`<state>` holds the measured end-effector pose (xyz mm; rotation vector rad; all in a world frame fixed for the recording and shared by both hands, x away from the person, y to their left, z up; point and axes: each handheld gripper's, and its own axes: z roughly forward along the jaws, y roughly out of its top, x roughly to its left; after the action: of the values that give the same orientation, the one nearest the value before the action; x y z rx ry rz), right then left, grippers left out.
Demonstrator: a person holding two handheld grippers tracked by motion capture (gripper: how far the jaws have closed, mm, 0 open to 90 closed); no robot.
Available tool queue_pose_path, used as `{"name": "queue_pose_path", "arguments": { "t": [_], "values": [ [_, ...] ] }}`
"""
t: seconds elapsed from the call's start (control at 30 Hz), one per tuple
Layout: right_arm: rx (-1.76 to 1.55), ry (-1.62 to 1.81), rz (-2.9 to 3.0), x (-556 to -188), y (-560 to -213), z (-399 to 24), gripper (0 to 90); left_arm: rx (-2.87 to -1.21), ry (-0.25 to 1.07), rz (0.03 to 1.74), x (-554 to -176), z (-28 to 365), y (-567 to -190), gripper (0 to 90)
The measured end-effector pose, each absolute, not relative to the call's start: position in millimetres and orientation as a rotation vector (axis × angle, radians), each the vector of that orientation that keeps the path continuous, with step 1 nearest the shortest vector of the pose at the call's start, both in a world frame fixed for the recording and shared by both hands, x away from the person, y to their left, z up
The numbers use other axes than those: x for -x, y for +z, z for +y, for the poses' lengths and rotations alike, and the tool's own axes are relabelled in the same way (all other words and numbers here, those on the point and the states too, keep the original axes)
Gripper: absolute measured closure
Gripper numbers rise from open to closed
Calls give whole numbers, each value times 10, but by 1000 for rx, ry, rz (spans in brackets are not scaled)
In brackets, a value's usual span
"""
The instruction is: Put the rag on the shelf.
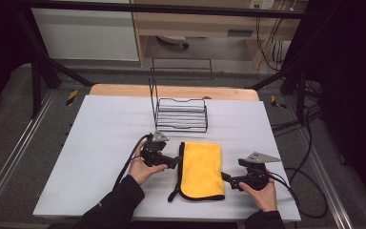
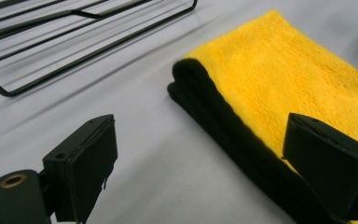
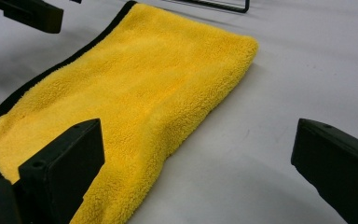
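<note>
A yellow cloth with black trim lies folded flat on the white table cover, toward the front. My left gripper rests at the cloth's left edge, jaws open and pointing at it. In the left gripper view the cloth shows its black folded edge ahead of the open left gripper, and no pad presses on it. My right gripper sits at the cloth's lower right corner, also open. In the right gripper view the cloth spreads ahead and left of the right gripper, apart from both pads.
A black wire rack stands behind the cloth at the table's middle back, its wires close to the left gripper's far side. Cables trail from both grippers. A bare wooden edge runs along the back.
</note>
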<state>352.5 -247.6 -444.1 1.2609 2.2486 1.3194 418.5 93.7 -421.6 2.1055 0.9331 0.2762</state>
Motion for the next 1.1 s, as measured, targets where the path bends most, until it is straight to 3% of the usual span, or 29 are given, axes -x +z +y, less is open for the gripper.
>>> {"name": "queue_pose_path", "arguments": {
  "t": [0.43,0.6,0.97,1.1],
  "values": [
    [-1259,1306,2261,-3525,-4454,-2467,34,-2099,275,983,-4465,681,-4248,159],
    [-1264,1303,2263,-3521,-4454,-2466,35,-2105,284,1016,-4563,639,-4310,227],
    [-1269,1295,2276,-3522,-4459,-2462,41,-2125,214,1024,-4628,616,-4417,486],
    [-1268,1301,2268,-3524,-4457,-2464,42,-2134,210,1017,-4623,590,-4437,525]
  ]
}}
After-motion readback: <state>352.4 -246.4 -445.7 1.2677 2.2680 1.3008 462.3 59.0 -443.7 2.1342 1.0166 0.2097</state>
